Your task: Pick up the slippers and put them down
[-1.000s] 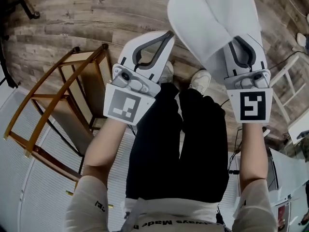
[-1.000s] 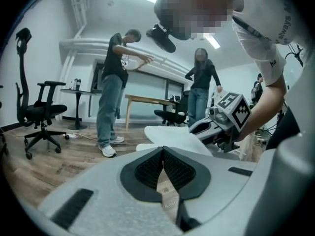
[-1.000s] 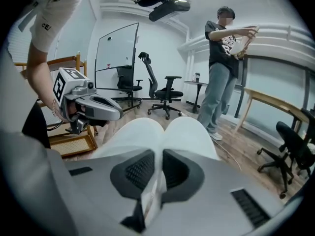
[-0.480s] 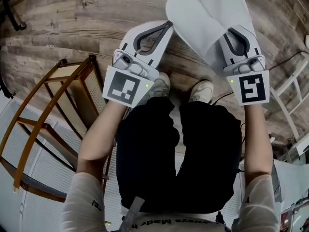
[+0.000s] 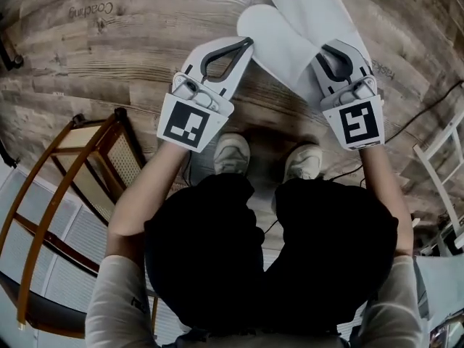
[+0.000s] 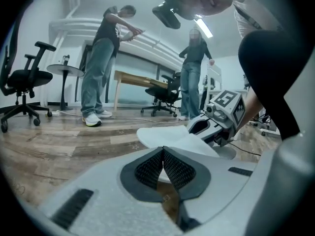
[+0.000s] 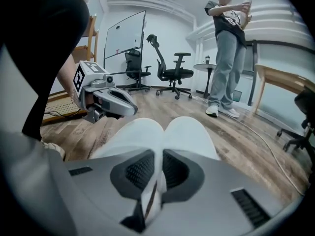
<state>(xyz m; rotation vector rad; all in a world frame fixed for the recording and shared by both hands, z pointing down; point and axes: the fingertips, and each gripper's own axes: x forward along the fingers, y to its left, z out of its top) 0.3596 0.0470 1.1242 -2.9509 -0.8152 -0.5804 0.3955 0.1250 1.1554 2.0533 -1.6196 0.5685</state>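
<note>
Seen from above, a person's two bare forearms reach out over a grey-brown wood-plank floor, each hand holding a grey two-jaw gripper with a black-and-white marker cube.

The right gripper is clamped on a pair of flat white fabric slippers. The two lie side by side, partly overlapping, and fan out ahead of the jaws above the planks. In the right gripper view the ribbed dark pads press the white fabric between them. Whether the slippers touch the floor cannot be told.

The left gripper sits just beside the slippers, on their left. Its jaws are closed tip to tip and hold nothing — the left gripper view shows only floor and the slippers beyond the tips.

Below the grippers are the person's white trainers and black trousers. A brown wooden chair with a woven cane seat stands at the left.
</note>
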